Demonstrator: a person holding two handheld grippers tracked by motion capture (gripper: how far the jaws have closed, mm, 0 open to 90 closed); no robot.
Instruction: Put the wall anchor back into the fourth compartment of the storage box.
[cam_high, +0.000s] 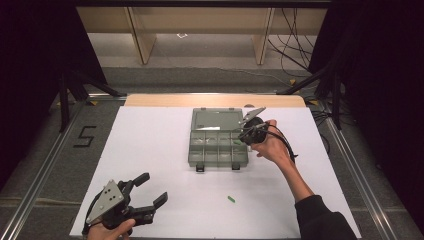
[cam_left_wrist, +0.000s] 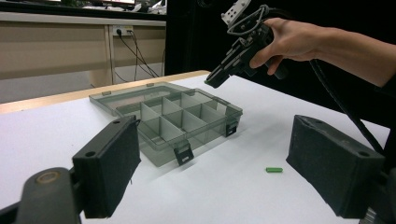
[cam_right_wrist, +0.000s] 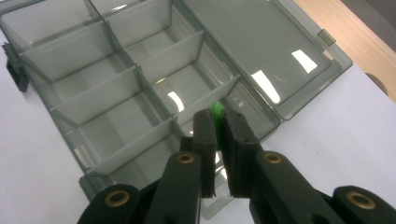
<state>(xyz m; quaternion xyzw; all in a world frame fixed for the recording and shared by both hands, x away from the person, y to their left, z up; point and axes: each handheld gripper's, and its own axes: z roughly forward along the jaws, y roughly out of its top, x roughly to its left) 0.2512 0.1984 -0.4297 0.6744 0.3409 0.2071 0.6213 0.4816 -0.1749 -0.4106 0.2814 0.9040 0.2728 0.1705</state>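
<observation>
A smoky grey compartment box (cam_high: 192, 150) lies open in the middle of the white table, its lid (cam_high: 216, 119) folded back flat. My right gripper (cam_high: 243, 137) hangs over the box's right end, shut on a small green piece (cam_right_wrist: 216, 109). The piece pokes out between the pads above a compartment on that side (cam_right_wrist: 196, 88). From the left gripper view, the right gripper (cam_left_wrist: 213, 82) tilts down toward the box (cam_left_wrist: 154, 151). A second green piece (cam_high: 231, 199) lies loose on the table in front of the box. My left gripper (cam_high: 152, 189) rests open at the near left corner, holding nothing.
The white table top (cam_high: 150, 145) ends in a wooden strip (cam_high: 215, 100) at the far edge. Two latches (cam_high: 200, 168) stick out from the box's near wall. A black cable (cam_high: 286, 142) trails from the right gripper over the person's forearm.
</observation>
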